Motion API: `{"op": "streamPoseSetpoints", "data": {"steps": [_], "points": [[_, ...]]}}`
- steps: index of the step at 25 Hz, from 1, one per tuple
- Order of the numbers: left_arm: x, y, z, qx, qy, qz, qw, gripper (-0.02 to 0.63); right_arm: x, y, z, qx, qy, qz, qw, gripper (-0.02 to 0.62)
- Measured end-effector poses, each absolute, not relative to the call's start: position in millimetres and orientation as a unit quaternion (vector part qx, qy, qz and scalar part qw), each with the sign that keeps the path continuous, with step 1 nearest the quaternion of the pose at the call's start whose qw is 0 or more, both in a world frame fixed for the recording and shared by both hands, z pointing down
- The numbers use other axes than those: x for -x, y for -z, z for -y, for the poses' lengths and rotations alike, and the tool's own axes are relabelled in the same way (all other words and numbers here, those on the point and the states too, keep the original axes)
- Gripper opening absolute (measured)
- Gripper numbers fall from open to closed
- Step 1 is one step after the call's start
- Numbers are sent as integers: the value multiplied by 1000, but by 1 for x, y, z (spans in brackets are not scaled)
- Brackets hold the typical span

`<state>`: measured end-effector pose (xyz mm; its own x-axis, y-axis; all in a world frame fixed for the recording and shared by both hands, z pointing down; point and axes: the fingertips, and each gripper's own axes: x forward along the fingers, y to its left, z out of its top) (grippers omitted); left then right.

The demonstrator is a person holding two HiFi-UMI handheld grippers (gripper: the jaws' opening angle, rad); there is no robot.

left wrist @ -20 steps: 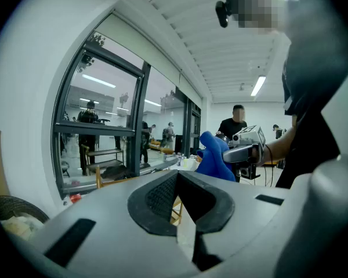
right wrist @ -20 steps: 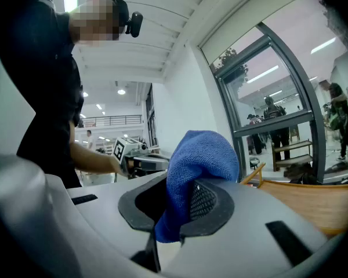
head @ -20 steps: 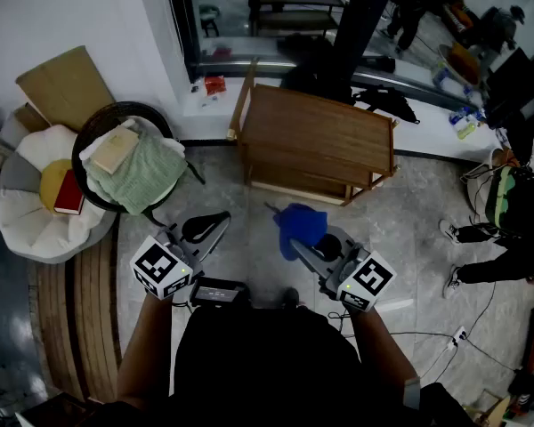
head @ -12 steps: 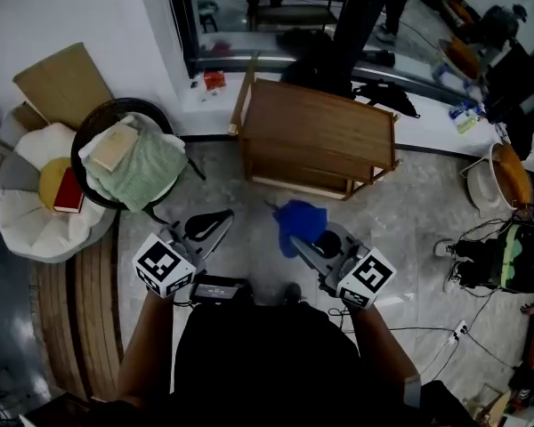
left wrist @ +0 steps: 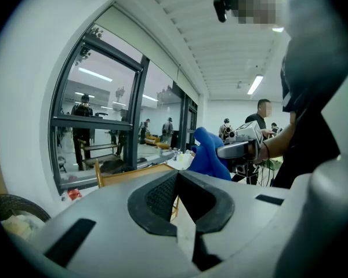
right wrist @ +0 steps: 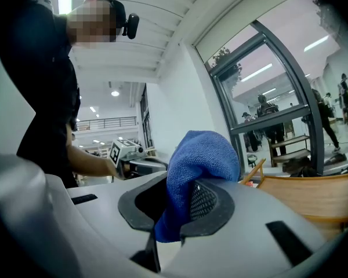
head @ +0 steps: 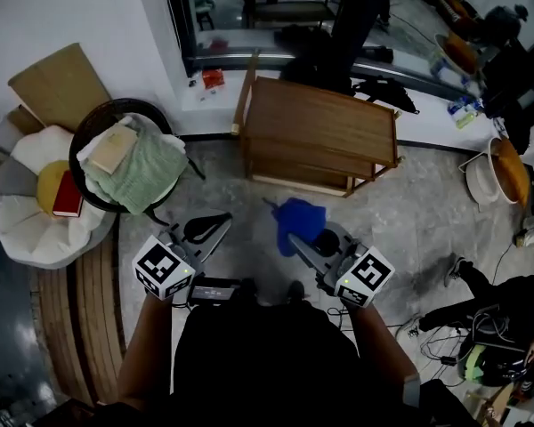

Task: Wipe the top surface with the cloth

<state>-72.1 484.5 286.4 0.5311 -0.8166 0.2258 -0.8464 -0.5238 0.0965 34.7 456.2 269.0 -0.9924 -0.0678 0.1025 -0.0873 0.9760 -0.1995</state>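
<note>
Near side of the wooden table [head: 320,132], right gripper [head: 295,241] is pinching the blue cloth [head: 301,219], presumably readying a wipe; left gripper [head: 222,222] is idling closed, empty.

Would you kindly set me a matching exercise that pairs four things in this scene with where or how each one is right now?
Things:
1. blue cloth
2. left tool
3. green towel
4. wooden table

States:
A. lying in the dark round basket
B. top bare, not yet wiped
C. jaws together, holding nothing
D. clamped in the right tool

Pairs: 1-D, 2-C, 3-A, 4-B.
</note>
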Motion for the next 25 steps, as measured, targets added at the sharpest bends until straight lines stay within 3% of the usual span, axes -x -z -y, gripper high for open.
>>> {"op": "streamPoseSetpoints", "data": {"steps": [25], "points": [[95,-316,-426,-885,-82,443,116,8,-19,-285,-390,-130,-91,985,69,61]]}}
